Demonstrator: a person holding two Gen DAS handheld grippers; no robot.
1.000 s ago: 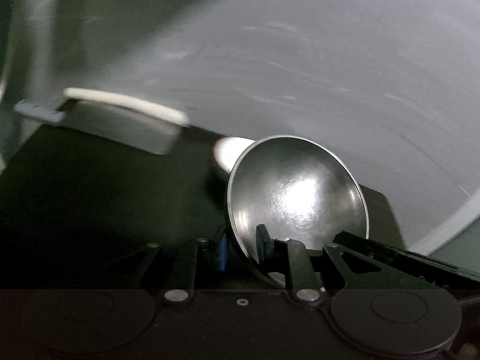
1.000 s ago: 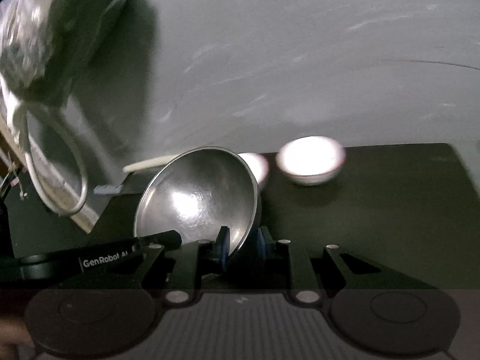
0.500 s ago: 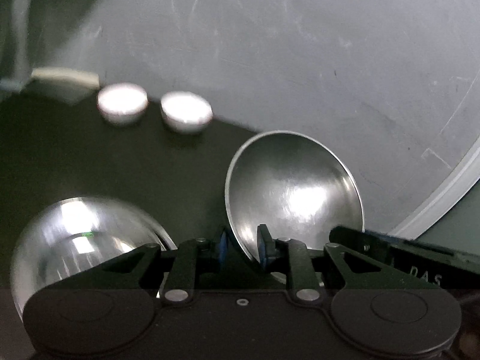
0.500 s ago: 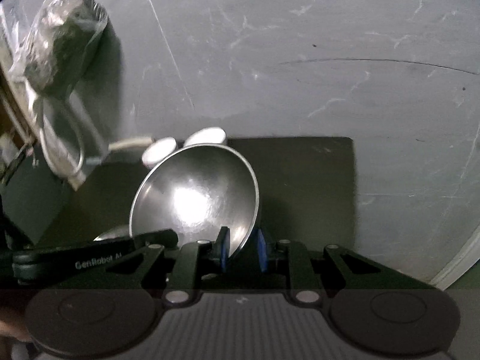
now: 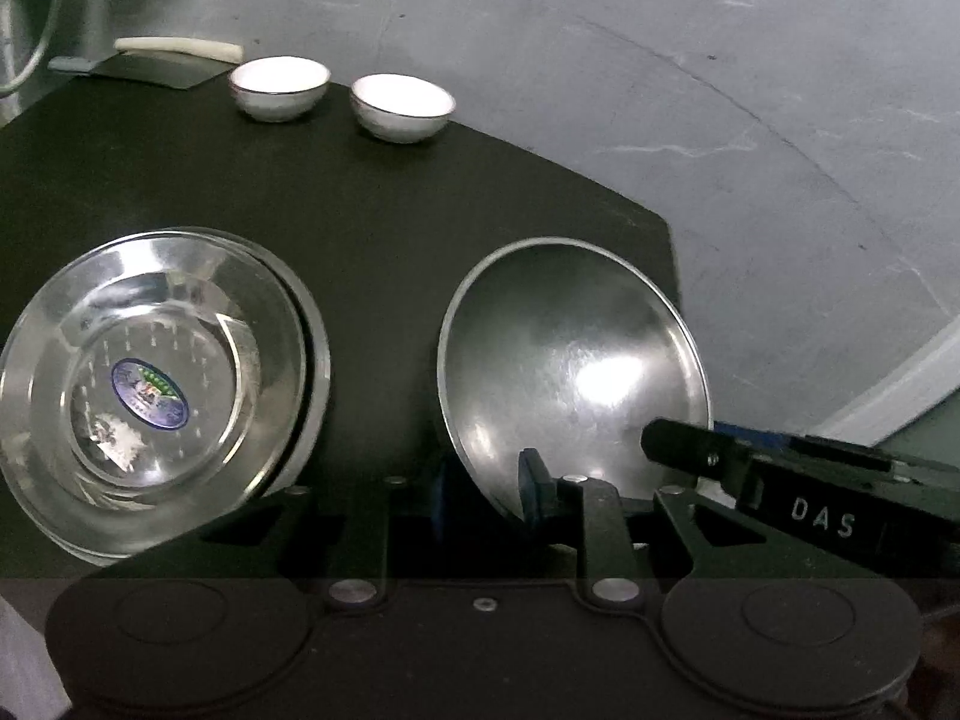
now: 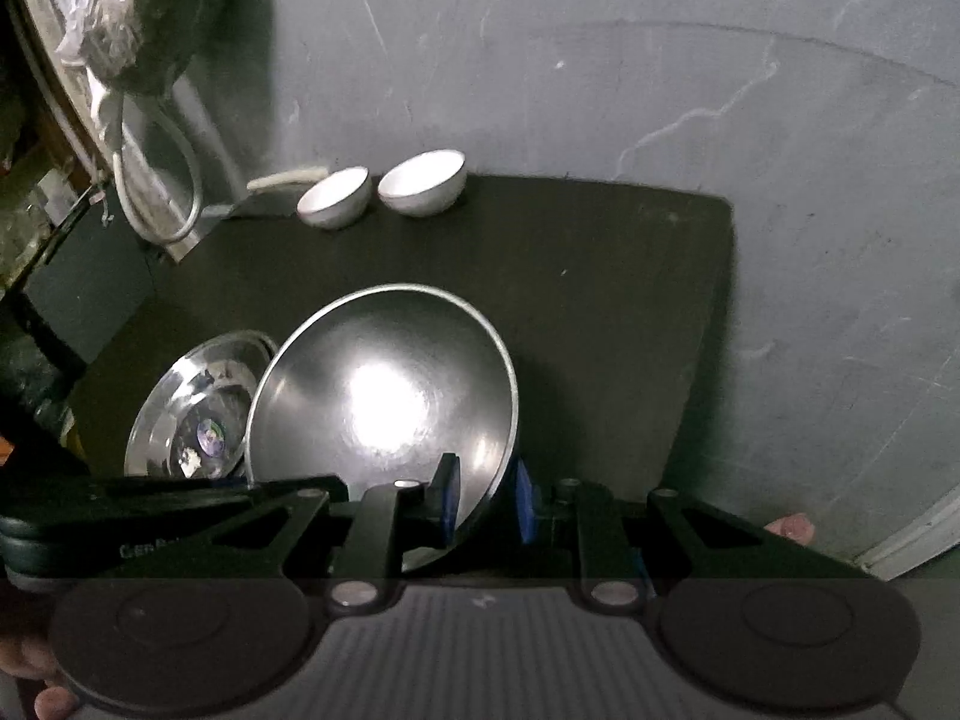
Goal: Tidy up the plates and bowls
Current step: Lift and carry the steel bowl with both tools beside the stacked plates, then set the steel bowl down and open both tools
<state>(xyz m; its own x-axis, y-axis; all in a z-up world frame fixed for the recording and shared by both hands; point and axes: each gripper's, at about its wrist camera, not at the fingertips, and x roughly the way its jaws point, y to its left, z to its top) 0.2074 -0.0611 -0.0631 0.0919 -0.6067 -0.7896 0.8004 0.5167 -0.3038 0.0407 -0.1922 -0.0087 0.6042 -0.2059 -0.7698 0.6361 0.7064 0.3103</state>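
Near left on the dark mat (image 5: 390, 252): stacked steel plates (image 5: 156, 384), flat; right of them, your steel bowl (image 5: 570, 372), tilted, rim pinched by both left gripper (image 5: 486, 480) and right gripper (image 6: 483, 498); stack lies leftward, nearer your left hand; far left: two white bowls (image 5: 280, 87).

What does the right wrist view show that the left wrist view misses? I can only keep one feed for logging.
Only the right wrist view shows a plastic-wrapped bundle by the wall and a person's fingertip.

Only the left wrist view shows the stacked steel plates whole; in the right view the bowl partly hides them.

Both show the steel bowl, pinched at its rim by the left gripper and the right gripper. Both also show the two white bowls and the black mat.
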